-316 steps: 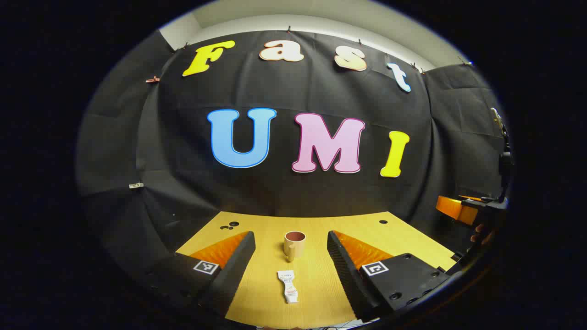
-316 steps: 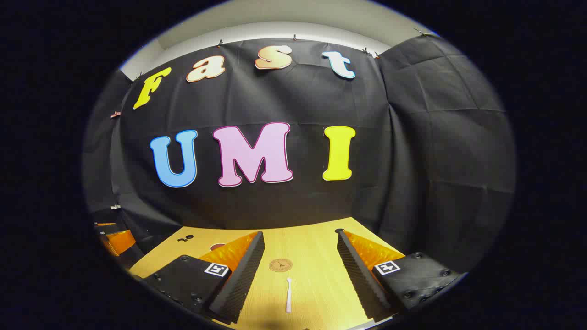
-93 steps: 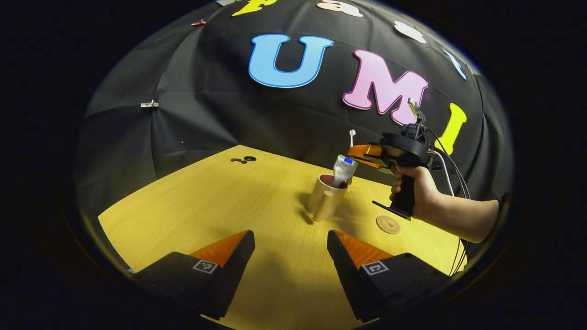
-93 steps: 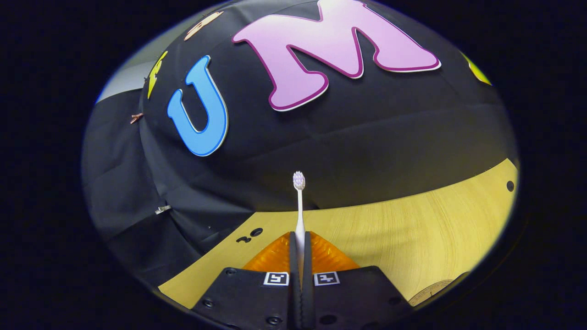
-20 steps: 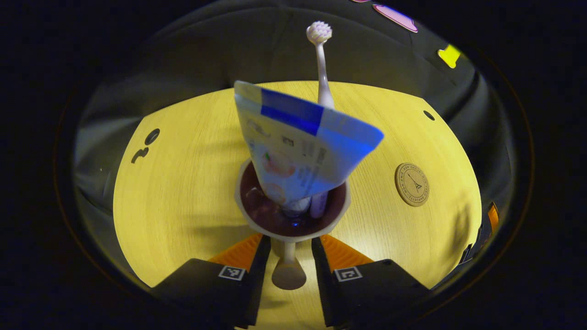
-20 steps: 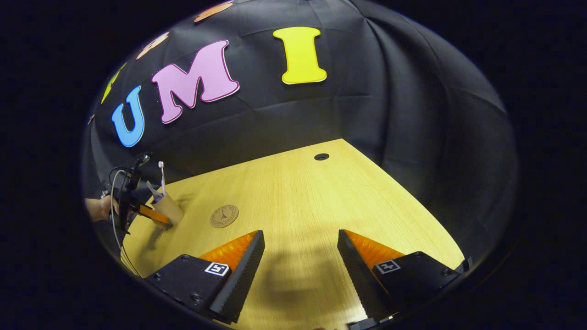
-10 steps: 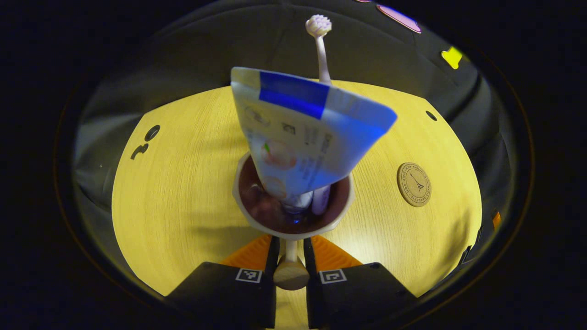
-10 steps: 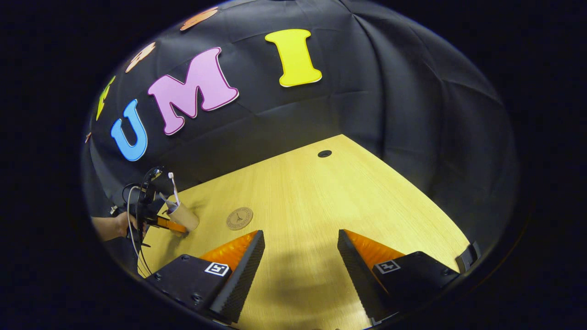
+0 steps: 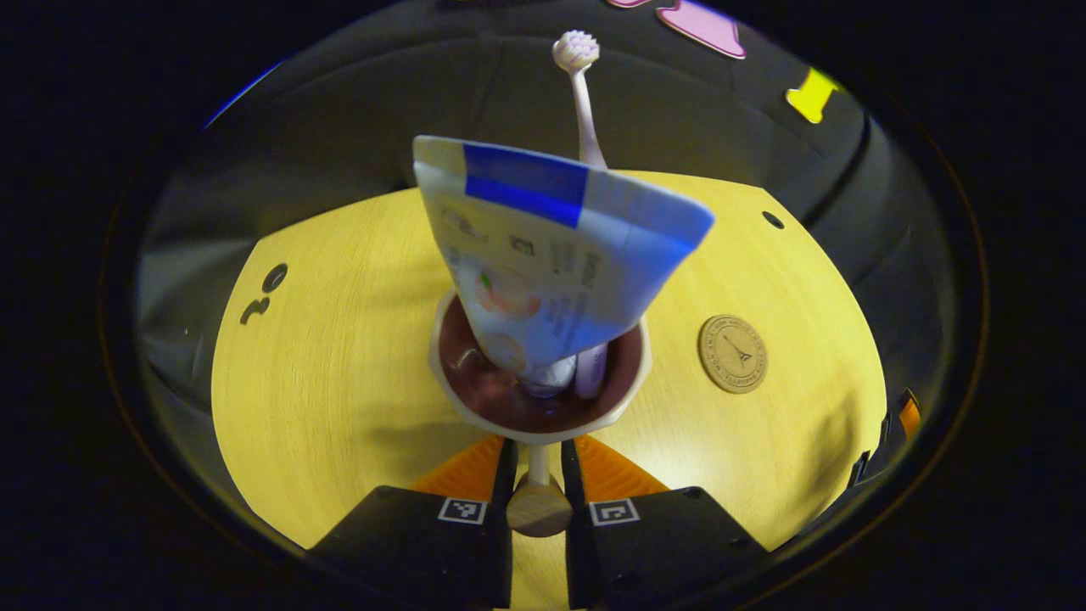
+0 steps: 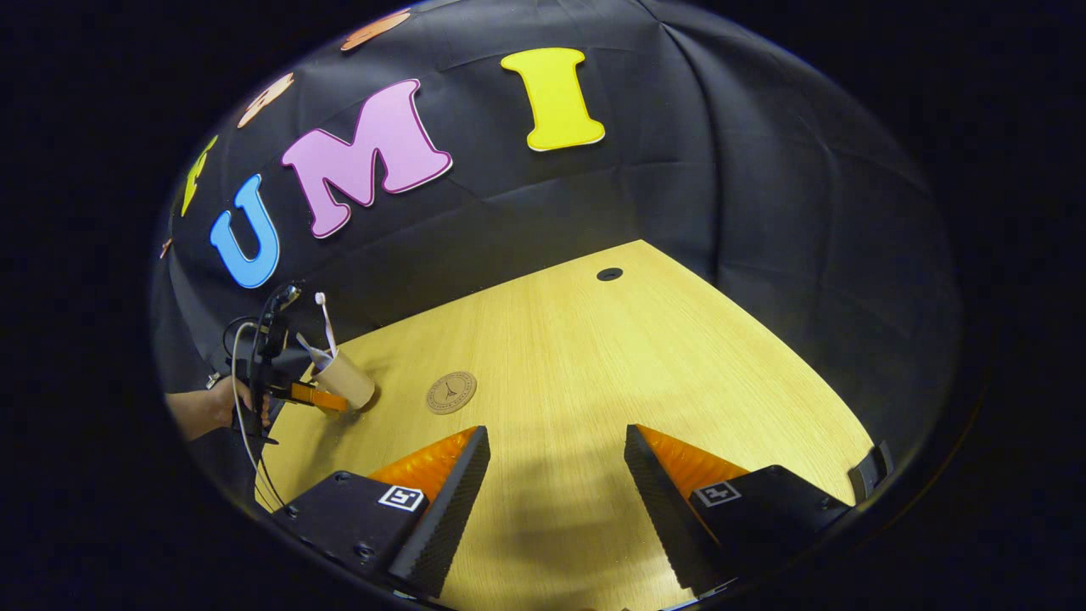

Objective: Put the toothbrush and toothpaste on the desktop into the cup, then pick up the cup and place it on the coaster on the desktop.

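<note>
In the left gripper view, the left gripper (image 9: 536, 475) is clamping its two fingers on the thin handle of the beige round cup with a dark brown inside (image 9: 632, 392), the handle's rounded end sitting right between the fingers. The cup is holding the white toothpaste tube with a blue band across its flat end (image 9: 551, 255), which is leaning toward the camera with its cap down inside the cup, and the slim white toothbrush (image 9: 579, 93), which is standing behind the tube with its bristled head up. Whether the cup's base is touching the light yellow wooden desktop (image 9: 339, 365) or hanging just above it cannot be told from this angle. The small round brown coaster with a tower drawing (image 9: 733, 353) is lying flat on the desktop to the right of the cup, near it but apart. In the right gripper view, the right gripper (image 10: 556, 475) is hovering over the desktop (image 10: 594, 365) with its fingers spread wide and nothing between them. Farther off to the left in that view, the cup (image 10: 346, 379) is tilting with the toothbrush (image 10: 325, 322) sticking out of it, the left gripper (image 10: 327, 399) is gripping it from the side, and a person's hand (image 10: 222, 406) is holding that gripper, a cable hanging below it. The coaster (image 10: 450, 392) is lying just to the right of the cup, not touching it.
</note>
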`<state>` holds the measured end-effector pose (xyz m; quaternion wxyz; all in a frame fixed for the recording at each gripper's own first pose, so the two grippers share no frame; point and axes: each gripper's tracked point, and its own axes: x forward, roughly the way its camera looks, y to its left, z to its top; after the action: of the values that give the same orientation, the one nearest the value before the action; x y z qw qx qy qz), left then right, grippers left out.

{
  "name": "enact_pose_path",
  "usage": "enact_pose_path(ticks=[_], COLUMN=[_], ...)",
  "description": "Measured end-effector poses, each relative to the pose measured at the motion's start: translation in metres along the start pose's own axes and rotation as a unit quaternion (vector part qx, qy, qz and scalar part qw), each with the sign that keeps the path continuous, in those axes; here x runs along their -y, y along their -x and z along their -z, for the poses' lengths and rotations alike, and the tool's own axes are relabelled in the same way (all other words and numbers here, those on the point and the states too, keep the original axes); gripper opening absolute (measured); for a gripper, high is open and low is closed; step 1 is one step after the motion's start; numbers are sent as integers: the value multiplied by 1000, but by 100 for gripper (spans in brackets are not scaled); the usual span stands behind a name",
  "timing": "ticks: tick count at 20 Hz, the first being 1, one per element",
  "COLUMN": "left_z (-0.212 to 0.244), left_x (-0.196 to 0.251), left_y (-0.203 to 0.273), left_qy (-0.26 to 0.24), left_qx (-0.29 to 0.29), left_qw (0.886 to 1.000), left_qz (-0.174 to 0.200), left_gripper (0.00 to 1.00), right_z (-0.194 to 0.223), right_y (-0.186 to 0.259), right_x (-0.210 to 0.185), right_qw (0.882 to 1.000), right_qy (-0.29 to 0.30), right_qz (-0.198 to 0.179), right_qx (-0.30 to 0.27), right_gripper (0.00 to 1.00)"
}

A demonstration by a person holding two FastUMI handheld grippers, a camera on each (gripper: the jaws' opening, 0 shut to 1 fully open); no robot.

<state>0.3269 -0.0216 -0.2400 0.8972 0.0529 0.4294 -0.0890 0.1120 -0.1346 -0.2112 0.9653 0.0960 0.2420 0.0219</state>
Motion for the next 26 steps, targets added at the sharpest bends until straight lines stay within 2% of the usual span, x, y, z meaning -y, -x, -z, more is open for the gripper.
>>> enact_pose_path(ticks=[1, 2, 3, 4, 7, 8, 13, 14, 15, 17, 18, 23, 24, 26], left_z=[-5, -11, -15, -18, -28, -31, -33, -33, -31, -27, -27, -31, -32, -29], left_x=[7, 16, 26, 37, 67, 76, 126, 133, 141, 150, 155, 154, 154, 154], left_y=[1, 2, 2, 3, -2, -4, -19, -22, -24, -28, -31, -30, -31, -33], left_qy=[-5, -9, -12, -17, -51, -62, -90, -99, -108, -122, -127, -148, -152, -157], left_qx=[5, 10, 13, 14, 16, 15, 2, -1, -6, -14, -16, -29, -32, -39], left_qw=[1000, 1000, 1000, 999, 998, 997, 993, 992, 990, 988, 988, 984, 983, 983], left_qz=[3, 8, 17, 26, 42, 45, 79, 83, 88, 91, 91, 94, 93, 91], left_gripper=[34, 30, 34, 29, 34, 30, 29, 34, 34, 34, 30, 30, 34, 34], right_z=[-1, -1, 2, 6, 12, 13, 17, 18, 20, 22, 22, 25, 25, 28], right_y=[1, 2, 2, 1, 4, 4, 10, 11, 11, 11, 10, 13, 13, 14], right_x=[3, 5, 5, 5, 8, 8, 15, 18, 19, 22, 24, 32, 33, 35], right_qw=[1000, 1000, 1000, 1000, 1000, 999, 999, 999, 999, 998, 998, 997, 997, 997], right_qy=[-5, -14, -22, -26, -29, -30, -33, -35, -39, -47, -49, -60, -62, -65], right_qz=[6, 9, 9, 9, 10, 10, 20, 24, 26, 28, 30, 39, 40, 41], right_qx=[3, 4, 1, -3, -6, -7, -7, -6, -7, -9, -9, -12, -12, -14], right_gripper=[98, 98, 98, 98, 98, 98, 98, 98, 98, 98, 98, 98, 98, 98])
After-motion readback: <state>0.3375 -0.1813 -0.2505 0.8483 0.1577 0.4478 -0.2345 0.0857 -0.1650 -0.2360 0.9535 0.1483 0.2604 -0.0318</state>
